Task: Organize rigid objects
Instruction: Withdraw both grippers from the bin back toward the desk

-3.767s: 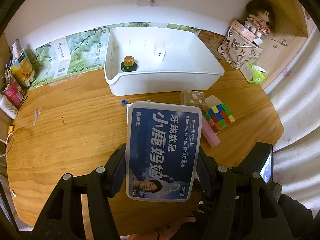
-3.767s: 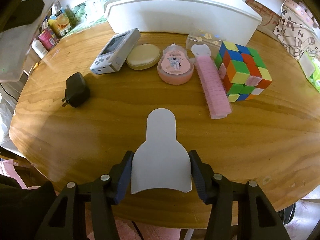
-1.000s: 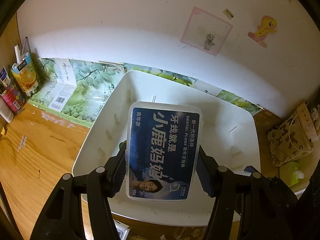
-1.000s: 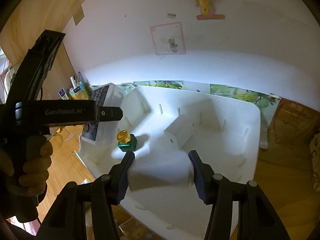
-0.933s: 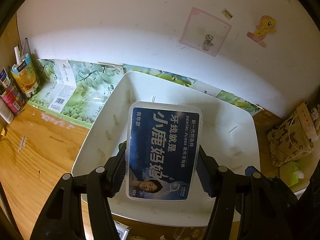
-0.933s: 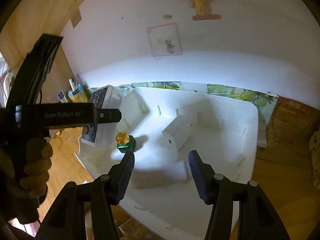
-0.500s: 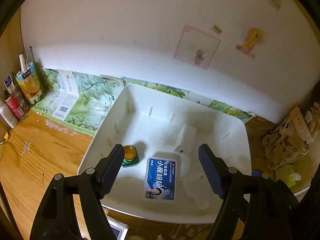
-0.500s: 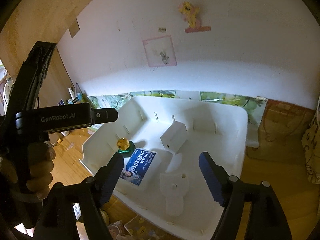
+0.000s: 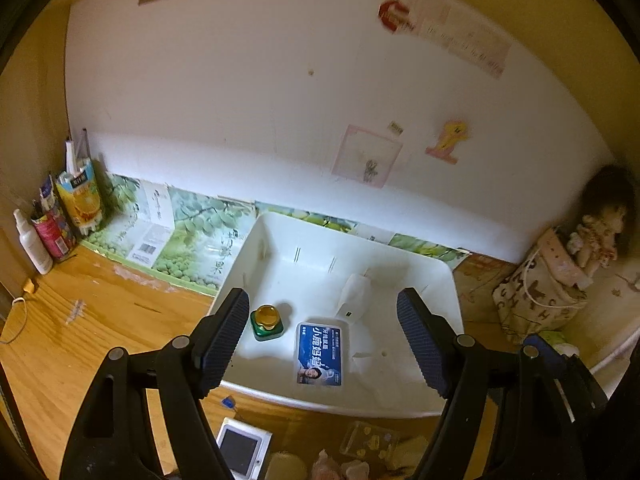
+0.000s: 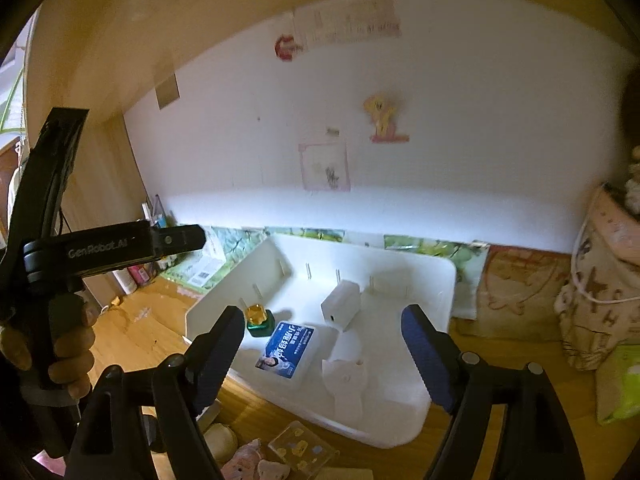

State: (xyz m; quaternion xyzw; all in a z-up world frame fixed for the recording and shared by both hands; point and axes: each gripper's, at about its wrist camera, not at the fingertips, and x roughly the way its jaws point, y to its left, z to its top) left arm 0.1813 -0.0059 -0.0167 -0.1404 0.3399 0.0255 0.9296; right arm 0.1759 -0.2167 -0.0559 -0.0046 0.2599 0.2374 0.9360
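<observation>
A white bin [image 9: 450, 280] [image 10: 448, 276] stands against the wall. Inside lie a blue dental floss box [image 9: 319, 354] [image 10: 286, 348], a green bottle with a gold cap [image 9: 267, 322] [image 10: 258, 320], a white charger block [image 9: 354, 296] [image 10: 340, 306] and a flat white piece [image 9: 368, 360] [image 10: 346, 384]. My left gripper [image 9: 322, 298] hangs open above the bin's near side, with nothing between its fingers. My right gripper [image 10: 323, 312] is above the bin too, its jaws opening and holding nothing. In the right wrist view a hand [image 10: 72, 348] holds the left gripper's body at the left.
On the wooden table in front of the bin lie a handheld game console [image 9: 240, 446], a clear box with yellow shapes [image 9: 368, 442] [image 10: 300, 450] and other small items. Cartons and bottles [image 9: 76, 200] stand far left. A patterned bag [image 9: 540, 292] and doll sit right.
Both grippers opened: the left let the floss box drop into the bin, the right let go of the flat white piece. Both then rose and drew back from the bin.
</observation>
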